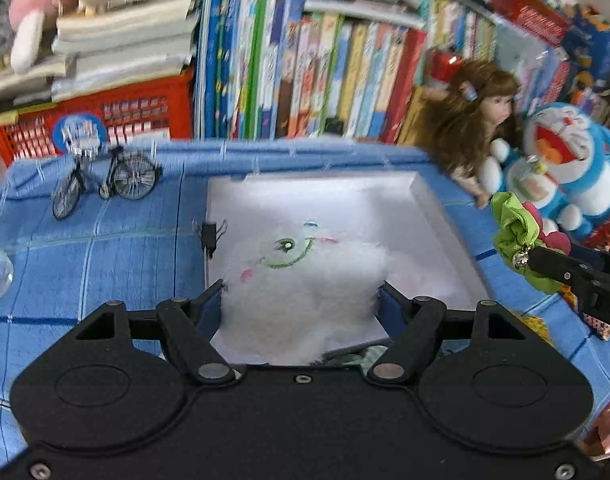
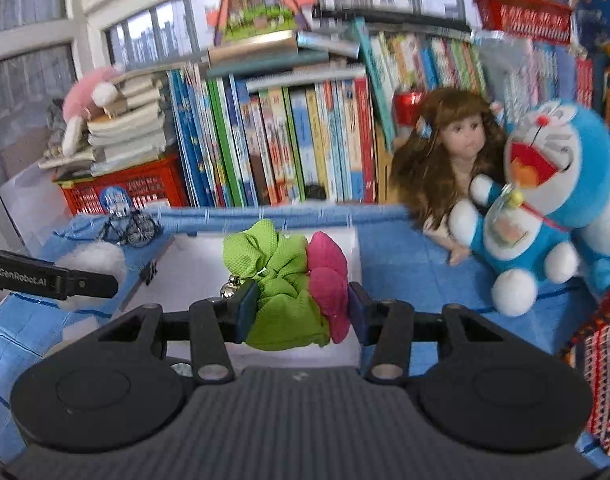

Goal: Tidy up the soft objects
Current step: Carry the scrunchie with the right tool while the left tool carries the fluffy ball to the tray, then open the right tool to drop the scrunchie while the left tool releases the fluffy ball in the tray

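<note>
My left gripper [image 1: 301, 300] is shut on a white fluffy plush [image 1: 305, 276] with a green stitched face, held over the white tray [image 1: 425, 204]. My right gripper [image 2: 299, 312] is shut on a green and pink fabric toy [image 2: 281, 280] with a small silver bell, above the tray's [image 2: 185, 264] near part. That toy also shows at the right of the left wrist view [image 1: 513, 232]. The white plush shows at the left of the right wrist view [image 2: 95, 260].
A blue checked cloth [image 1: 105, 240] covers the table. A small model bicycle [image 1: 105, 180] stands at the back left, a red basket [image 1: 145, 116] behind it. A long-haired doll [image 2: 445, 160] and Doraemon plushes [image 2: 545, 184] sit at the right. Books [image 2: 285, 140] line the back.
</note>
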